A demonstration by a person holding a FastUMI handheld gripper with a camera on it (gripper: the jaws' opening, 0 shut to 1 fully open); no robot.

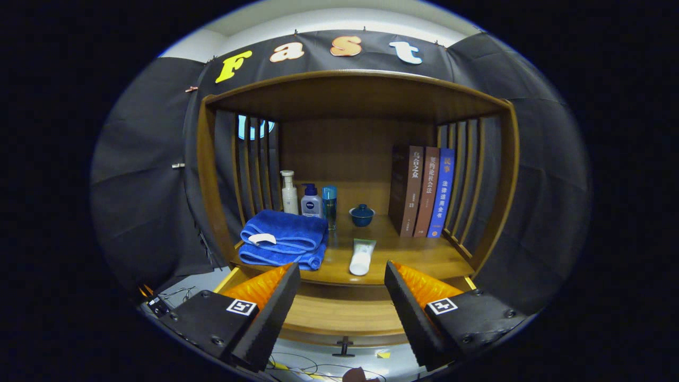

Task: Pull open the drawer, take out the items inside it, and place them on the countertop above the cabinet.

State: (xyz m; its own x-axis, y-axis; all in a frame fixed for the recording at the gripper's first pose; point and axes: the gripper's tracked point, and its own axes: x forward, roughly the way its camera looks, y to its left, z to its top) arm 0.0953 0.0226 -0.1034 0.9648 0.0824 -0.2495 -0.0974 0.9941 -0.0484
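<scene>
Gaping wide, the gripper point(342, 297) is holding nothing; its two black fingers point(270, 313), ridged along the inner faces and backed by glossy orange ribbing, are occupying the lower middle of the frame with empty air between them.

Largest in view, the wooden cabinet point(212, 175) is filling the centre of the frame: warm brown, smooth and lightly glossy, with slatted sides and an arched top board; its countertop point(414, 254) is running across the middle, just beyond the fingertips. Below it, between the fingers, the drawer point(339, 318) is standing pulled out, its pale wood bottom looking bare as far as the fingers allow, and its small dark handle point(344, 347) is showing at the lower centre. I judge the opening done and the emptying at or near its end; whether anything is lying hidden behind the fingers I cannot tell.

On the countertop, at centre left, a folded blue towel point(284, 236) is sitting thick and plush, with a white tag on top; at centre right, three upright books point(421, 191) are leaning together, hard-spined, two brown and one blue. Behind the towel, three bottles point(310, 201) are standing in a row, smooth plastic, white and blue; a small dark blue lidded cup point(362, 215) is resting at mid-shelf, rounded and glazed. Nearest the front edge, just ahead of the fingers, a white squeeze tube point(362, 257) with a green end is lying flat, soft-sided; it may be the item taken out.
</scene>
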